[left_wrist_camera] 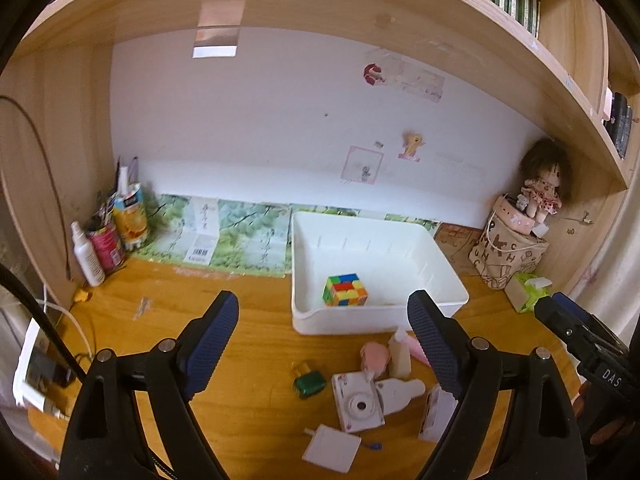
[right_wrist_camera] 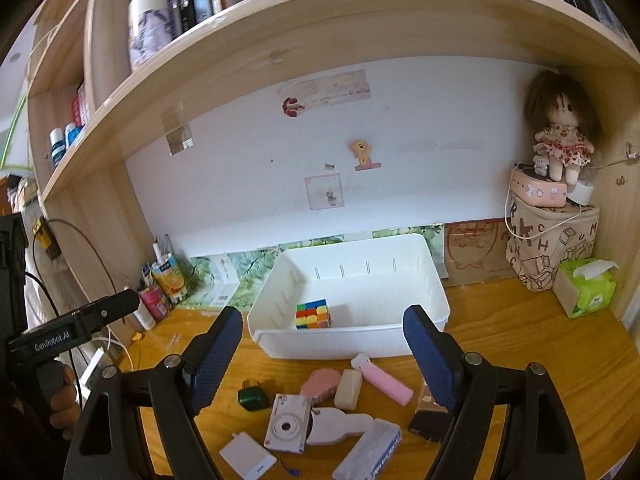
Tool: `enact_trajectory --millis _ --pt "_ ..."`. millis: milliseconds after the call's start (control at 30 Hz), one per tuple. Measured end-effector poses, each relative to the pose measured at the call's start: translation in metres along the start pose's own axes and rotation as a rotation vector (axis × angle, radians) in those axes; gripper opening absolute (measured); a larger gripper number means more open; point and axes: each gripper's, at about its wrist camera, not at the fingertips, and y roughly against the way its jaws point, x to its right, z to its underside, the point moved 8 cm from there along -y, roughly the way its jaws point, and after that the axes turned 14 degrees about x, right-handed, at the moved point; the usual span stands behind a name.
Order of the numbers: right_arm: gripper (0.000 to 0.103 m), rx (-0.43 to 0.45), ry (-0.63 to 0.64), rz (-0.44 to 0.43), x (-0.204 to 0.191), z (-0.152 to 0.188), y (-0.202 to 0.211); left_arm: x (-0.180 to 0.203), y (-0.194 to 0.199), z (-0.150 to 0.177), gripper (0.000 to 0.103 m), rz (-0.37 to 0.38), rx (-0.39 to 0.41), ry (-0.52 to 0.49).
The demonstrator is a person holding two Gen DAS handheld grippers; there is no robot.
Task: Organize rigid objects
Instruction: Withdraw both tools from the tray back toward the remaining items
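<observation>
Inside the white bin (right_wrist_camera: 424, 280) on the desk (right_wrist_camera: 520, 340) a Rubik's cube (right_wrist_camera: 313, 314) already sits, while the toy camera (right_wrist_camera: 288, 424), green bottle (right_wrist_camera: 253, 397) and pink tube (right_wrist_camera: 386, 380) wait just before it, both the left gripper (left_wrist_camera: 322, 344) and right gripper (right_wrist_camera: 322, 354) open and empty, likely ready to collect them.

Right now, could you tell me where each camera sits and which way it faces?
Left wrist: on the left gripper, angled down over the desk toward the white bin and back wall; its two open fingers show, plus the right gripper at the right edge.
Right wrist: on the right gripper, facing likewise; its open fingers show, plus the left gripper and a hand.
Shared: bin, puzzle cube, toy camera, doll.
</observation>
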Motion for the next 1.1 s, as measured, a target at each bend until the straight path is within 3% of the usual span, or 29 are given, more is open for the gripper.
enact_trajectory --millis 300,633,900,1100 --pt "0.083 -0.019 0.084 -0.069 0.0 0.011 0.01 0.008 0.015 0.015 0.089 -0.085 -0.029 0.04" --pt "0.083 -0.141 0.085 -0.164 0.011 0.042 0.014 0.022 0.023 0.044 0.089 -0.189 -0.102 0.054" --pt "0.083 -0.243 0.066 -0.221 0.02 0.071 0.01 0.031 0.021 0.077 0.089 -0.275 -0.216 0.045" --pt "0.083 -0.311 0.038 -0.227 0.03 0.093 0.003 0.035 0.015 0.1 0.089 -0.297 -0.307 0.02"
